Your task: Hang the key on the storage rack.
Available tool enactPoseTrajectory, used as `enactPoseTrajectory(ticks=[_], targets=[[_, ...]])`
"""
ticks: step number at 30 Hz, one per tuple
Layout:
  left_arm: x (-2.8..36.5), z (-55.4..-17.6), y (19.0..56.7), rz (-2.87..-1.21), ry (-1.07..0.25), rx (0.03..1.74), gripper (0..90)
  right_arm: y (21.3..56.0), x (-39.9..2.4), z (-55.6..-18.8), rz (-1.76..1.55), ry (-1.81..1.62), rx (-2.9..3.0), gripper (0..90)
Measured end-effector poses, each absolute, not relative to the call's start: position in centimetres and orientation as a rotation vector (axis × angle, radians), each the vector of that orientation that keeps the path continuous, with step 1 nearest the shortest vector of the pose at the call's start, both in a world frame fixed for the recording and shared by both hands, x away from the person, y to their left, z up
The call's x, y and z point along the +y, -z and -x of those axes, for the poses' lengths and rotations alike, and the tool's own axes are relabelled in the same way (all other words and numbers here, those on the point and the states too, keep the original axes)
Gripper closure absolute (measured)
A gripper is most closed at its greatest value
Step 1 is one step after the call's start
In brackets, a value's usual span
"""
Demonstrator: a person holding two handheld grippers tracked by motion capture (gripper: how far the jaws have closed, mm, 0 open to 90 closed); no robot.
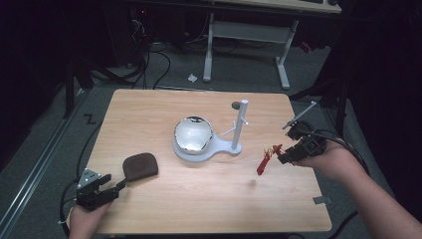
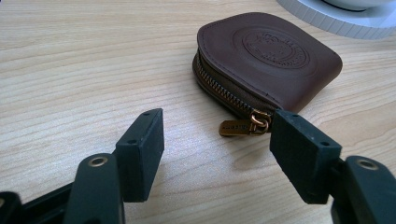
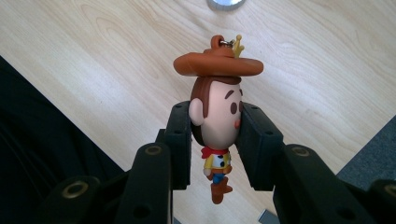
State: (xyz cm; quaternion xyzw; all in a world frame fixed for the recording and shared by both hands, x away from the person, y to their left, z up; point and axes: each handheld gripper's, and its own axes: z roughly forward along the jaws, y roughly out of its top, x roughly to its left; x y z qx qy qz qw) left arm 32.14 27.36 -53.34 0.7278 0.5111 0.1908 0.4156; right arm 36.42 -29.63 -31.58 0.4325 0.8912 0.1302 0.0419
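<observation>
A brown leather zip pouch (image 1: pixel 141 166) lies on the wooden table (image 1: pixel 149 114) near its front left. My left gripper (image 1: pixel 112 189) rests just in front of it, open. In the left gripper view, the pouch (image 2: pixel 273 58) sits beyond the parted jaws of my left gripper (image 2: pixel 217 144), with its brass zipper pull (image 2: pixel 240 126) between the fingertips. My right gripper (image 1: pixel 282 155) hovers over the right side of the table, shut on a cowboy figure keychain (image 1: pixel 272 150) from which a red strap (image 1: pixel 262 164) dangles. In the right gripper view, my right gripper (image 3: pixel 215 135) squeezes the head of the figure (image 3: pixel 217 112).
A white stand (image 1: pixel 224 147) at the table's centre carries a shiny round bowl-like piece (image 1: pixel 193 133) and an upright post (image 1: pixel 241 122) with a side peg. A small grey disc (image 1: pixel 235 105) lies behind it. A desk frame and cables stand on the floor beyond.
</observation>
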Motion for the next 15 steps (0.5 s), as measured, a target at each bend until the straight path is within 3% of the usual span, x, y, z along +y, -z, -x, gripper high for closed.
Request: enactPoseTrajectory(ticks=[15], targets=[[27.4,-32.2,53.3,-1.825,-0.476,1.279,35.6,30.6,-27.6,-38.1,-1.276,-0.397,2.738,67.1]])
